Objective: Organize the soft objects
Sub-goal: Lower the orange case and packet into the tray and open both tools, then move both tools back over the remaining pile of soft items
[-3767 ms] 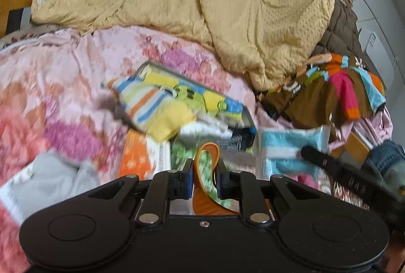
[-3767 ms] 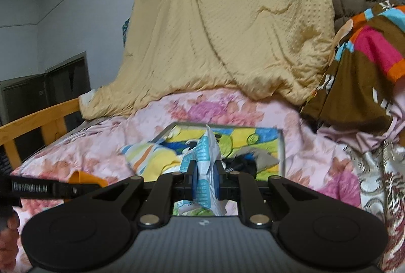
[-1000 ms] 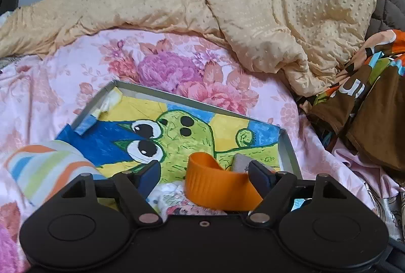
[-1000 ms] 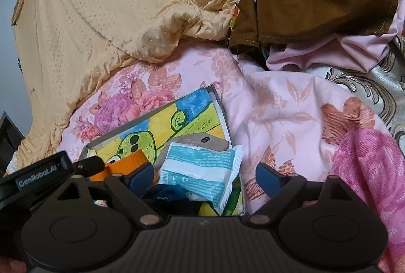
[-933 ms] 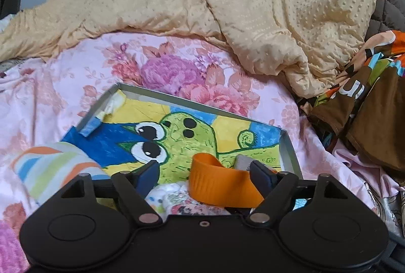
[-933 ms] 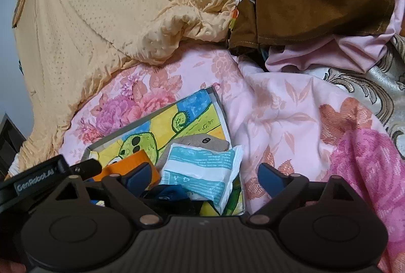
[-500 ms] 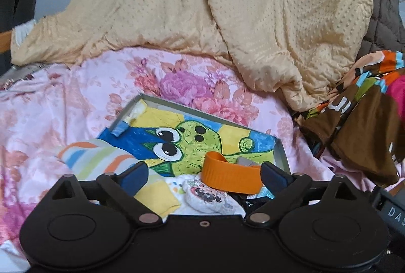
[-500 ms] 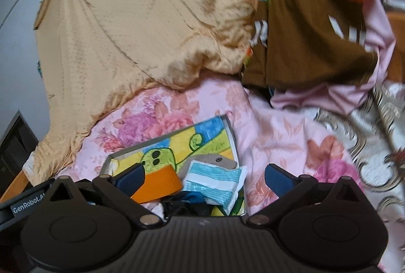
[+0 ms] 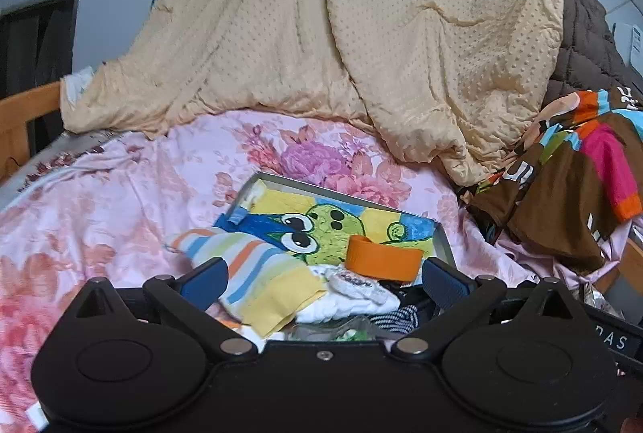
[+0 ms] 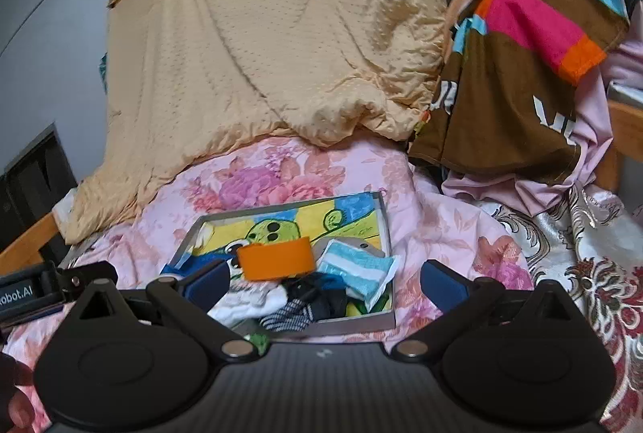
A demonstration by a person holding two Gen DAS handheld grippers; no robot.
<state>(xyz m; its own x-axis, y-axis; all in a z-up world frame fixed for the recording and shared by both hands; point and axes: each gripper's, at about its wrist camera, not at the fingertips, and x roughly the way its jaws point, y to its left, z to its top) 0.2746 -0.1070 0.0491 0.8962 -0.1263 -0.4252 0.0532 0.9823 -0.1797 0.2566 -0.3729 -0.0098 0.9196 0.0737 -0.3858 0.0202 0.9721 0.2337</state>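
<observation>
A shallow grey tray (image 9: 441,237) with a green cartoon frog picture lies on the pink floral bedspread (image 9: 100,200). In it sit an orange band (image 9: 383,259), a striped cloth (image 9: 249,264), white and dark socks (image 9: 353,296). The right wrist view shows the tray (image 10: 388,232), the orange band (image 10: 277,258) and a blue-white packet (image 10: 357,270) inside. My left gripper (image 9: 321,282) is open and empty above the tray's near end. My right gripper (image 10: 323,282) is open and empty, held back from the tray.
A large yellow dotted blanket (image 9: 361,51) is heaped behind the tray. A brown, pink and orange cloth (image 9: 578,184) lies at the right. A wooden bed rail (image 9: 24,107) is at the far left. A patterned silver-red cover (image 10: 582,272) lies right of the tray.
Both grippers let go of their items, the orange band and the blue-white packet, which now lie in the tray. Both grippers have pulled back and up from the tray.
</observation>
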